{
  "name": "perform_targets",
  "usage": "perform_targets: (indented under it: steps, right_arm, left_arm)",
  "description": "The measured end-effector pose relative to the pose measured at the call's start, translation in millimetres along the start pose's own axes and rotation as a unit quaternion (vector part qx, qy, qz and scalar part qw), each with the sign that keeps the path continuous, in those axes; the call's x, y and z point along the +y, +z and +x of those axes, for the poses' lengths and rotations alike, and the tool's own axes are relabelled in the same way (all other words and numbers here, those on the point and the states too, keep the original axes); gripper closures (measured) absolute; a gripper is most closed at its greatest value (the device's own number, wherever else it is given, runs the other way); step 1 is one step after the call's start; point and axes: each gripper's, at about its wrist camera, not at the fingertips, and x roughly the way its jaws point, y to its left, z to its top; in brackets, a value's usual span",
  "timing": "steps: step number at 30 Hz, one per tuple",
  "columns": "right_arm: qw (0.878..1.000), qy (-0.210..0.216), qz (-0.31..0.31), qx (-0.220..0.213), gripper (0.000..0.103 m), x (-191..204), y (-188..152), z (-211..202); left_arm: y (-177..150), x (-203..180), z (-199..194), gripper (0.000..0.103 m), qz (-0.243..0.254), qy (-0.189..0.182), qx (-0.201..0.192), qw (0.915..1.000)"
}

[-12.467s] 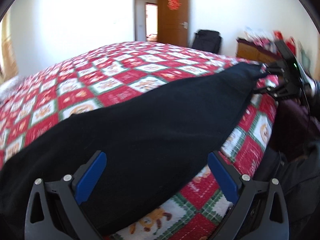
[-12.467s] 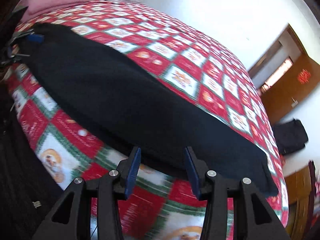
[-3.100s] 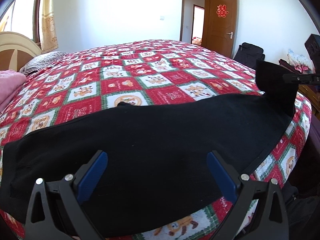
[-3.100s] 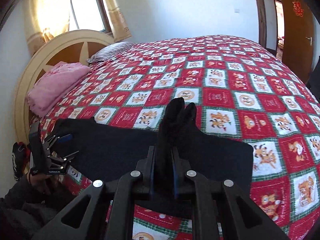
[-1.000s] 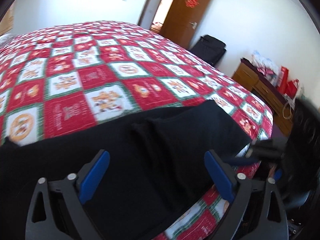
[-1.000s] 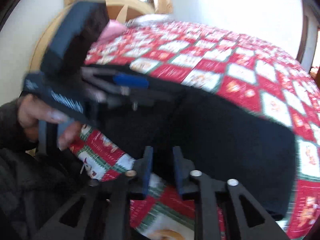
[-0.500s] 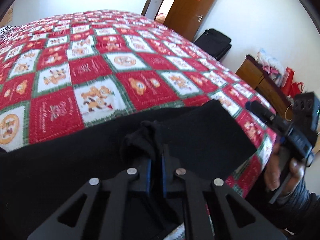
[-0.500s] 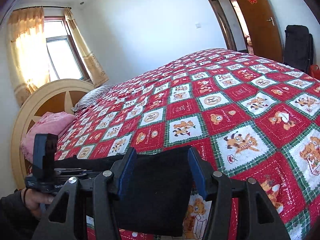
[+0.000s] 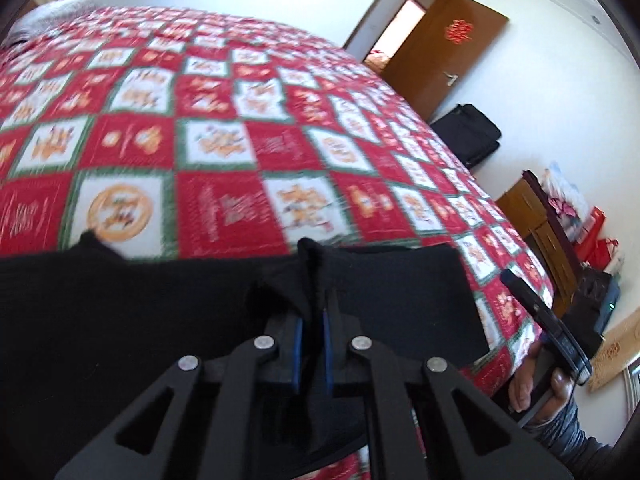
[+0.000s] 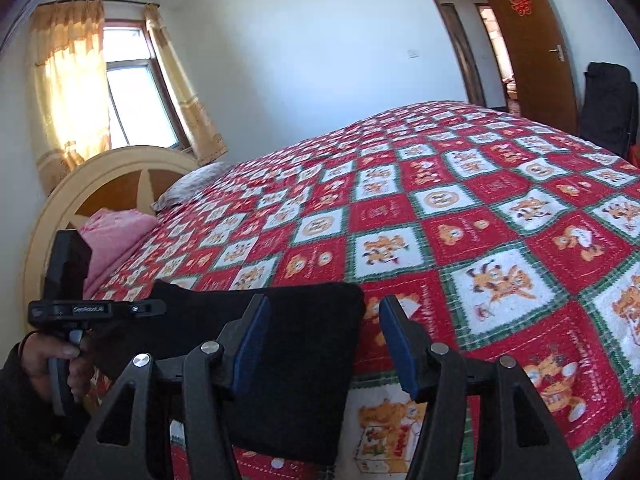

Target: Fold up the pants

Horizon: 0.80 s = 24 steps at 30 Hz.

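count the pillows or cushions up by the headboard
2. A pink one lies against the headboard at the near corner of the bed; a grey patterned one lies beyond it, toward the window. More may be hidden behind the hand-held gripper.

Daylight fills the room, brightest at the window [image 10: 136, 104] in the right wrist view, where the panes blow out to white and the curtains [image 10: 68, 80] glow yellow. The white walls are evenly lit, with no hard shadows on the quilt [image 10: 460, 216]. The right wrist view is fairly sharp; the left wrist view is smeared by motion, its quilt [image 9: 208, 128] squares streaked. The black pants [image 9: 120, 312] show almost no detail. Both fisheye pictures bend straight lines and darken at the corners.
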Motion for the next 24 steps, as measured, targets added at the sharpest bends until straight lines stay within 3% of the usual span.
perform_targets:
  steps: [4,8,10,13,15,17,19,22,24]
  right_arm:
    - [0.997,0.035,-0.049,0.051,0.044,23.4,-11.6,16.0]
    - [0.985,-0.002,-0.089,0.145,0.044,33.3,-33.5,51.4]
    - [0.985,-0.011,-0.111,0.134,0.044,37.3,-37.1,50.3]
    - [0.987,0.002,-0.095,0.129,0.043,34.3,-34.6,46.9]
    - [0.989,0.008,-0.083,0.122,0.043,30.5,-32.4,44.8]
    - [0.992,0.001,-0.081,0.101,0.043,32.3,-28.2,37.7]
    - [0.993,0.001,-0.089,0.084,0.043,41.2,-23.4,31.2]
    - [0.989,0.020,-0.121,0.082,0.043,72.7,-18.8,32.0]
    - [0.984,0.041,-0.150,0.088,0.043,95.8,-18.5,35.8]
  left_arm:
    - [-5.5,6.2,7.5,0.094,-0.004,0.005,0.006,1.0000]
    - [-9.6,5.2,14.2,0.089,0.017,0.026,0.007,0.9995]
    - [-11.8,3.9,14.9,0.085,0.034,0.042,0.004,0.9985]
    - [-13.5,5.2,8.5,0.078,0.038,0.039,-0.002,0.9985]
    - [-14.8,4.1,-1.1,0.063,0.051,0.053,-0.011,0.9972]
    - [-18.0,7.5,-18.8,0.037,0.068,0.075,-0.036,0.9942]
    - [-20.8,18.1,-36.2,0.032,0.071,0.099,-0.054,0.9911]
    - [-26.3,40.8,-62.2,0.031,0.065,0.106,-0.070,0.9898]
    - [-30.7,65.3,-81.6,0.030,0.060,0.139,-0.078,0.9855]
